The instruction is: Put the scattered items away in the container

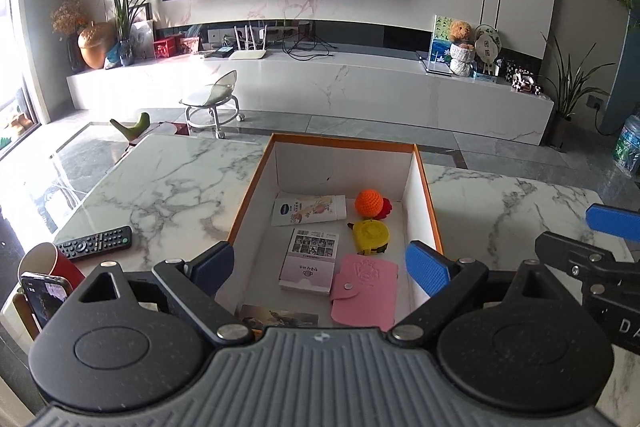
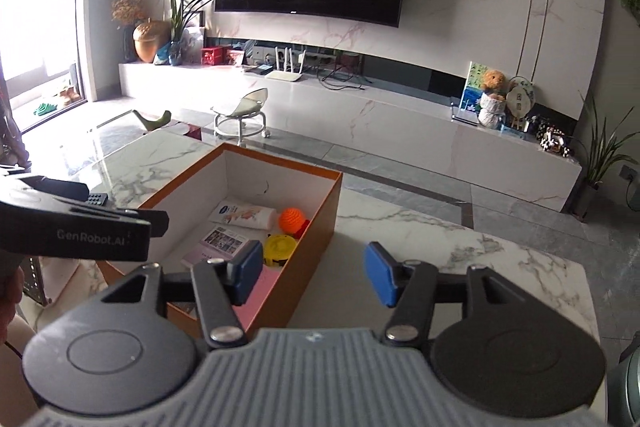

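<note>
In the left wrist view, a red paper cup (image 1: pixel 48 261) lies on its side at the lower left edge, with a phone (image 1: pixel 44 297) standing just in front of it. Next to them a black remote control (image 1: pixel 96 242) rests on the white marble counter (image 1: pixel 172 183). The left hand-held gripper (image 1: pixel 320 267) fills the bottom centre, its blue pads spread wide with nothing between them. Beyond it, in the middle of the frame, sits an open box (image 1: pixel 348 141) with an orange rim and white inside. On its floor lie a white tube (image 1: pixel 308 211), a small printed card box (image 1: pixel 310 261), a pink snap wallet (image 1: pixel 364 291), a yellow tape measure (image 1: pixel 370 235) and an orange crocheted ball (image 1: pixel 370 203) touching something red. A picture card (image 1: pixel 280 317) shows at the near edge. At the far right, the right hand-held gripper (image 1: pixel 600 227) enters, one blue pad visible.

In the right wrist view, the right hand-held gripper (image 2: pixel 314 273) is open and empty, its left pad over the box's near right wall, its right pad over bare counter.
</note>
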The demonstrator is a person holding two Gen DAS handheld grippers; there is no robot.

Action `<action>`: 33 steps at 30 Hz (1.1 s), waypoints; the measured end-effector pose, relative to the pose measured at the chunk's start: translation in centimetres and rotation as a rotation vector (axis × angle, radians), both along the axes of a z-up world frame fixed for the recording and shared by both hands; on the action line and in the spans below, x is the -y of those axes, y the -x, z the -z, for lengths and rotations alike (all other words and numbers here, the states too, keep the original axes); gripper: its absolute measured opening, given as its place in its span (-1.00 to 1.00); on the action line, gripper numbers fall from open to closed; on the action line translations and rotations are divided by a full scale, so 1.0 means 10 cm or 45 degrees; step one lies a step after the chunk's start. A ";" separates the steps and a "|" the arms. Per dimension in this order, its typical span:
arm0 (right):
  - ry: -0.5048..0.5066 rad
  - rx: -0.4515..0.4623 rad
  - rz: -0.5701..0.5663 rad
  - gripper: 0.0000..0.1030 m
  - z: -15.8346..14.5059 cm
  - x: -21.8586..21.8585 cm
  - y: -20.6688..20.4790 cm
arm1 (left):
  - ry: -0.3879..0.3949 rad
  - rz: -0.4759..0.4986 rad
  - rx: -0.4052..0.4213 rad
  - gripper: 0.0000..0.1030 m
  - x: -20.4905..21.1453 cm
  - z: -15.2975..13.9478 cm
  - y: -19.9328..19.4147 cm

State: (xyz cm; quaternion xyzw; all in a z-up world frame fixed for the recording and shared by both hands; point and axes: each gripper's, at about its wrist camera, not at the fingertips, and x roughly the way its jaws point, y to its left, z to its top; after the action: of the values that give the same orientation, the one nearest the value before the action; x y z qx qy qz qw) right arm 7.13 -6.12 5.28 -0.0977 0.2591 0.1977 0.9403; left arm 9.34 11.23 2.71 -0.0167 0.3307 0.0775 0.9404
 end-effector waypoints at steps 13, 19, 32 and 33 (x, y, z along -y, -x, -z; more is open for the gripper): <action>-0.036 0.006 0.139 0.58 0.11 0.11 0.33 | -0.076 0.028 0.005 1.00 0.22 0.20 0.21; -0.044 -0.023 0.210 0.68 0.31 0.13 0.39 | -0.041 0.016 -0.033 1.00 0.23 0.35 0.24; -0.077 -0.129 0.289 0.68 0.65 0.15 0.30 | -0.055 0.028 -0.124 1.00 0.28 0.59 0.22; -0.075 -0.128 0.291 0.68 0.65 0.15 0.29 | -0.052 0.028 -0.125 1.00 0.28 0.59 0.22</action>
State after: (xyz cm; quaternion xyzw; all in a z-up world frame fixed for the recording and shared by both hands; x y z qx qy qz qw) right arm 4.22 -7.60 -1.22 -0.0297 0.3095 0.1014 0.9450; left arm 7.14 8.43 -3.22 0.0100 0.3751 0.0745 0.9239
